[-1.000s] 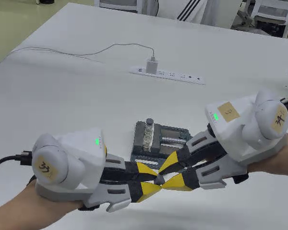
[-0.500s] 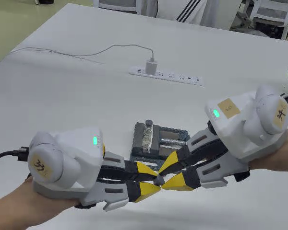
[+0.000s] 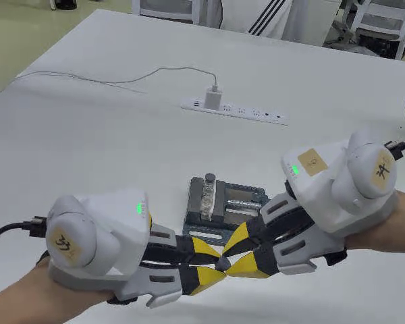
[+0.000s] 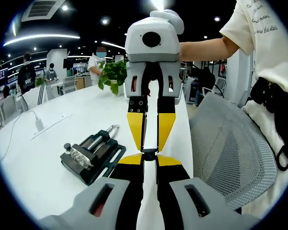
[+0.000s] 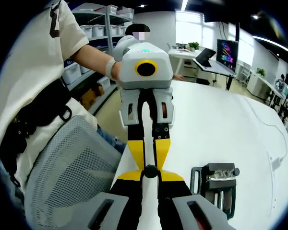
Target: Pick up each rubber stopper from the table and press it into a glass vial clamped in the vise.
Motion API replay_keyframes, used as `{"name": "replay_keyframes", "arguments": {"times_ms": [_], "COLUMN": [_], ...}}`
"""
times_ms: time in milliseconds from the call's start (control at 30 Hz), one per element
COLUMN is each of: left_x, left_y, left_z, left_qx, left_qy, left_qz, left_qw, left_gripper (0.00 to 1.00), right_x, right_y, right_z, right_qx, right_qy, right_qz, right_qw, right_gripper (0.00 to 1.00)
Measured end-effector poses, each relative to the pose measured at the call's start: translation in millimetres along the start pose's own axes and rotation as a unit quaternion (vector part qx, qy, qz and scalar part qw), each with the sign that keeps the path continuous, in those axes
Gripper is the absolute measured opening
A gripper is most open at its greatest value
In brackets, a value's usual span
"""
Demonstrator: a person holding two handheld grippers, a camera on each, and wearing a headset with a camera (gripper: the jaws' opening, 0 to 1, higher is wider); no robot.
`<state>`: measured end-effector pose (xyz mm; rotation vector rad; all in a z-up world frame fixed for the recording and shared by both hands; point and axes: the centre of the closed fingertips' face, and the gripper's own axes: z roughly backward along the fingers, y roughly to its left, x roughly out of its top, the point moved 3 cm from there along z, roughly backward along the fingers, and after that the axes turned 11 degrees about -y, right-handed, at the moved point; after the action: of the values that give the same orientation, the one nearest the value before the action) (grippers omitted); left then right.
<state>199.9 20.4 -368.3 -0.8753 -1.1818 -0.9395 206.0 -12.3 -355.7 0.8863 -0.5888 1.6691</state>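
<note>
Just before the vise (image 3: 243, 200), the left gripper (image 3: 216, 266) and right gripper (image 3: 227, 260) meet tip to tip, both fingers closed on one stopper (image 5: 150, 171), probably regripping it for the clamped vial (image 3: 208, 194)

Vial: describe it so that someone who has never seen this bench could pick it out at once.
On the white table, nearer than the power strip, sits a dark vise. Clamped in it is the vial: the only clear glass piece there, with a dark plug at one end.
</note>
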Motion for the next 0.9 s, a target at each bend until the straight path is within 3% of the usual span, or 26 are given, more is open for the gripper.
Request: {"name": "replay_keyframes", "arguments": {"times_ms": [233, 367, 700, 900], "left_x": [-1.1, -1.6, -18.5, -25.2], "left_y": [1.6, 3.2, 18.1, 27.2], "left_z": [-0.6, -0.1, 7.3, 14.9], "left_qx": [0.013, 0.022, 0.077, 0.109], "left_qy": [-0.002, -0.003, 0.024, 0.032], "left_qz": [0.017, 0.026, 0.032, 0.039], "left_qw": [0.9998, 0.9994, 0.9963, 0.9927], "left_gripper": [0.05, 0.11, 0.53, 0.73], "right_x": [-2.2, -4.8, -11.9, -14.1], "right_y": [-1.9, -5.6, -9.3, -9.8], "right_z": [-1.4, -1.1, 0.4, -0.5], "right_qx": [-0.006, -0.016, -0.024, -0.022], "right_qy": [0.003, 0.008, 0.018, 0.02], "right_qz": [-0.001, 0.001, -0.001, -0.002], "right_qw": [1.0, 0.9998, 0.9996, 0.9996], "right_gripper": [0.06, 0.06, 0.06, 0.07]}}
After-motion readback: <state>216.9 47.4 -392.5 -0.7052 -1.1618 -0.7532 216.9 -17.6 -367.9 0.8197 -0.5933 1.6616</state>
